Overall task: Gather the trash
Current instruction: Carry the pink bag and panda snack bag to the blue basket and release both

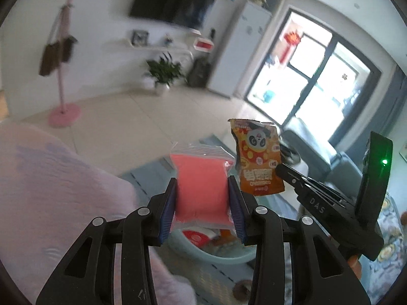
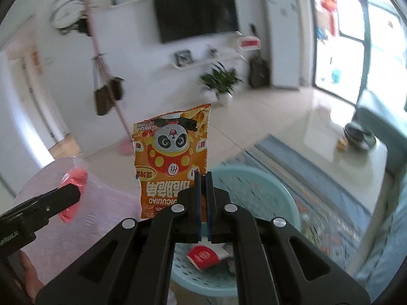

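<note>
A: While both grippers hang over the basin, what's the left gripper got?

B: Pink zip bag, clear plastic w/ pink stuff inside. Blue pads press it from both sides, bag pinched in at the waist. Jaws narrow but not fully together; the bag fills the gap. Top of the bag w/ its zip strip sticks up past the fingertips.

A: And the right gripper?

B: Jaws all but touching, clamped on the edge of an orange snack packet w/ a panda on it. Print reads upside down, torn end up. Most of the packet sticks out to the left of the fingers; only its right edge is between the pads.

A: Where's the bin?

B: Light blue plastic basin on the patterned rug, right below both grippers. Already in it: a red-and-white wrapper on the perforated bottom, plus other bits I can't make out.

A: Do the two grippers touch?

B: No, side by side, near. From the left wrist cam the packet hangs just right of the pink bag; from the right cam the pink bag shows at far left in the other fingers. Pale pink cloth on the left, beside the basin.
</note>
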`<state>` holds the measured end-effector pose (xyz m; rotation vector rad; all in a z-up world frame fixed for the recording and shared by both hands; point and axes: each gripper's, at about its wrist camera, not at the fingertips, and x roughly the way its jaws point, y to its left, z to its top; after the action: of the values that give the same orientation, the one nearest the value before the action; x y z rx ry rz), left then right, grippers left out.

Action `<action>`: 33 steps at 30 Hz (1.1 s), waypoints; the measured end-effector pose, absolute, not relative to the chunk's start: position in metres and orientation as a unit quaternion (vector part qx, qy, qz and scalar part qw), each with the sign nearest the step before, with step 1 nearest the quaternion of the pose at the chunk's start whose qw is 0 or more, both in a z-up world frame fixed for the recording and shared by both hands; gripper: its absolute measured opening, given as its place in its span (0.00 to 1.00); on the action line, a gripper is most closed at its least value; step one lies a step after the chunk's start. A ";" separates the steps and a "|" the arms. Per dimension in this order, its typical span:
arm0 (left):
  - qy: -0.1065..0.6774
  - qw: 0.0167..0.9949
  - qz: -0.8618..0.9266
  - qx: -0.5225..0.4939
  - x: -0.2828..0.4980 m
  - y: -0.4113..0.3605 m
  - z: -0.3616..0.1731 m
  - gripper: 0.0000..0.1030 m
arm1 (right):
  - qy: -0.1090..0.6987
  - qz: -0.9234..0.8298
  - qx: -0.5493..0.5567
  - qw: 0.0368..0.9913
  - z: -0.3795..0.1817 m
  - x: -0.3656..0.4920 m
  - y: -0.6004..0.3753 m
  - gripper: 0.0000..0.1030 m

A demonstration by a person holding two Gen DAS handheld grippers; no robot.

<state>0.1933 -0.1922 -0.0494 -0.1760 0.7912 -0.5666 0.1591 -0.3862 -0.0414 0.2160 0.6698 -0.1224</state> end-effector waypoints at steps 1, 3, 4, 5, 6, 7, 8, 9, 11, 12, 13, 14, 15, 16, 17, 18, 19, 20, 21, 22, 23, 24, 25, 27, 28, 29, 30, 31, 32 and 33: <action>0.391 0.873 -0.278 -0.086 0.198 -0.198 -0.057 0.37 | 0.340 -0.070 0.112 0.931 -0.049 0.163 -0.393 0.01; 0.413 0.860 -0.288 -0.086 0.206 -0.206 -0.072 0.37 | 0.362 -0.083 0.120 0.921 -0.062 0.168 -0.402 0.02; 0.421 0.855 -0.289 -0.086 0.208 -0.209 -0.079 0.37 | 0.371 -0.088 0.123 0.916 -0.068 0.169 -0.406 0.02; 0.427 0.853 -0.288 -0.086 0.210 -0.212 -0.086 0.37 | 0.381 -0.093 0.126 0.911 -0.075 0.170 -0.410 0.02; 0.432 0.851 -0.287 -0.088 0.213 -0.213 -0.093 0.37 | 0.387 -0.094 0.129 0.908 -0.078 0.172 -0.413 0.02; 0.435 0.849 -0.287 -0.088 0.215 -0.214 -0.098 0.37 | 0.393 -0.096 0.133 0.905 -0.083 0.173 -0.416 0.02; 0.439 0.846 -0.288 -0.088 0.217 -0.217 -0.102 0.37 | 0.395 -0.099 0.134 0.903 -0.086 0.172 -0.417 0.02; 0.443 0.844 -0.290 -0.089 0.219 -0.220 -0.107 0.37 | 0.401 -0.102 0.133 0.900 -0.090 0.172 -0.419 0.02; 0.452 0.838 -0.294 -0.088 0.225 -0.226 -0.115 0.37 | 0.407 -0.107 0.133 0.897 -0.094 0.173 -0.421 0.02; 0.454 0.835 -0.297 -0.089 0.227 -0.229 -0.117 0.39 | 0.410 -0.110 0.135 0.895 -0.095 0.171 -0.420 0.03; 0.456 0.833 -0.301 -0.088 0.228 -0.232 -0.121 0.49 | 0.412 -0.112 0.136 0.894 -0.097 0.171 -0.421 0.03; 0.457 0.833 -0.301 -0.085 0.227 -0.233 -0.123 0.59 | 0.414 -0.114 0.137 0.893 -0.098 0.170 -0.423 0.03; 0.455 0.834 -0.300 -0.083 0.226 -0.236 -0.122 0.63 | 0.415 -0.116 0.138 0.892 -0.099 0.170 -0.422 0.03; 0.453 0.836 -0.300 -0.081 0.224 -0.235 -0.122 0.66 | 0.416 -0.117 0.139 0.891 -0.099 0.169 -0.423 0.04; 0.451 0.836 -0.303 -0.081 0.219 -0.234 -0.121 0.67 | 0.417 -0.117 0.142 0.890 -0.100 0.168 -0.425 0.04; 0.451 0.835 -0.304 -0.082 0.218 -0.235 -0.119 0.68 | 0.417 -0.117 0.144 0.890 -0.099 0.167 -0.425 0.04; 0.450 0.835 -0.304 -0.084 0.217 -0.235 -0.117 0.69 | 0.416 -0.117 0.145 0.890 -0.099 0.166 -0.425 0.04; 0.448 0.836 -0.305 -0.086 0.214 -0.232 -0.115 0.72 | 0.416 -0.117 0.145 0.890 -0.097 0.165 -0.424 0.04; 0.444 0.838 -0.303 -0.087 0.211 -0.228 -0.113 0.73 | 0.415 -0.117 0.142 0.891 -0.096 0.164 -0.422 0.05; 0.440 0.841 -0.301 -0.088 0.208 -0.224 -0.110 0.75 | 0.414 -0.118 0.140 0.891 -0.095 0.162 -0.420 0.06; 0.437 0.843 -0.300 -0.089 0.205 -0.222 -0.106 0.77 | 0.412 -0.118 0.139 0.893 -0.093 0.160 -0.418 0.11; 0.432 0.846 -0.299 -0.091 0.201 -0.217 -0.103 0.78 | 0.410 -0.116 0.139 0.894 -0.091 0.158 -0.416 0.17; 0.428 0.849 -0.297 -0.091 0.197 -0.212 -0.100 0.80 | 0.407 -0.114 0.140 0.895 -0.089 0.156 -0.415 0.21; 0.417 0.855 -0.293 -0.093 0.187 -0.202 -0.091 0.81 | 0.399 -0.109 0.142 0.899 -0.082 0.150 -0.410 0.38; 0.411 0.860 -0.289 -0.093 0.181 -0.195 -0.087 0.81 | 0.394 -0.108 0.142 0.902 -0.078 0.147 -0.407 0.43; 0.404 0.864 -0.285 -0.095 0.176 -0.188 -0.082 0.82 | 0.386 -0.105 0.141 0.905 -0.072 0.143 -0.403 0.50; 0.399 0.868 -0.281 -0.096 0.172 -0.181 -0.078 0.82 | 0.379 -0.101 0.139 0.909 -0.067 0.139 -0.398 0.52; 0.390 0.874 -0.274 -0.099 0.165 -0.172 -0.073 0.82 | 0.373 -0.093 0.135 0.913 -0.061 0.134 -0.391 0.52; 0.384 0.877 -0.269 -0.101 0.159 -0.167 -0.068 0.84 | 0.365 -0.082 0.131 0.918 -0.054 0.130 -0.383 0.53; 0.373 0.885 -0.261 -0.104 0.151 -0.156 -0.062 0.84 | 0.359 -0.075 0.128 0.922 -0.048 0.125 -0.378 0.53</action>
<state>0.1512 -0.1558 -0.0622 -0.2165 0.7756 -0.5421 0.1252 -0.3781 -0.0477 0.2619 0.7374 -0.1544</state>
